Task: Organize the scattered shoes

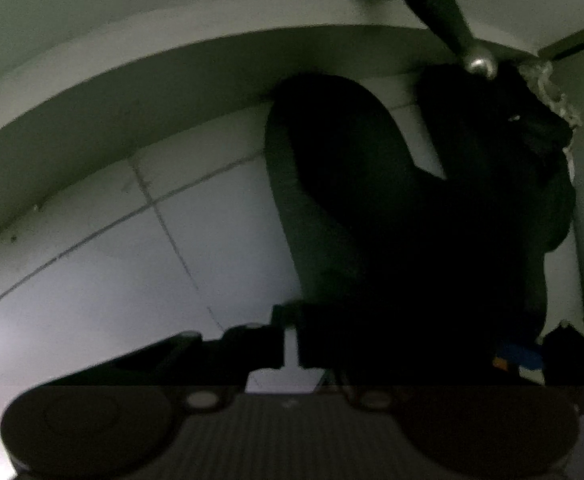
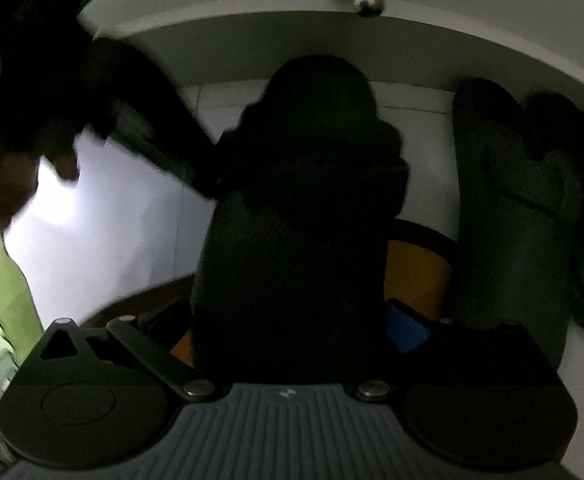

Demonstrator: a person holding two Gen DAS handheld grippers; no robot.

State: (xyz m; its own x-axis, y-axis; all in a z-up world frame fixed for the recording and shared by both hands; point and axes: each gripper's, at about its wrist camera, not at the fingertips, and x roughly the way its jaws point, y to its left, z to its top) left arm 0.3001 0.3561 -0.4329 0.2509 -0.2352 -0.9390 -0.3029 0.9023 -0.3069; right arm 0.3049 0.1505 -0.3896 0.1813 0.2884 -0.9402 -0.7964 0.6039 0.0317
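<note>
Left wrist view: pale floor tiles [image 1: 92, 280] with dark grout lines fill the left side, beneath a curved white ledge [image 1: 172, 80]. At the bottom, the left gripper [image 1: 290, 332] has its fingers drawn almost together, with only a sliver of floor between them. To the right, a black fabric shoe [image 1: 412, 220] rises as a dark mass towards a round metal knob [image 1: 480, 64].

Right wrist view: at far left are a green sleeve [image 2: 8, 300] and a blurred hand [image 2: 64, 164], which carries the left gripper towards the shoe's upper edge. Whether it pinches the shoe is too dark to tell. In the centre the shoe stands on the floor, toe towards the ledge. The right gripper [image 2: 292, 334] holds it, fingers spread wide against its sides. A small mark on this gripper's ribbed body is too small to read. At right, two grey-green slippers [image 2: 512, 200] lie side by side against the ledge.
</note>
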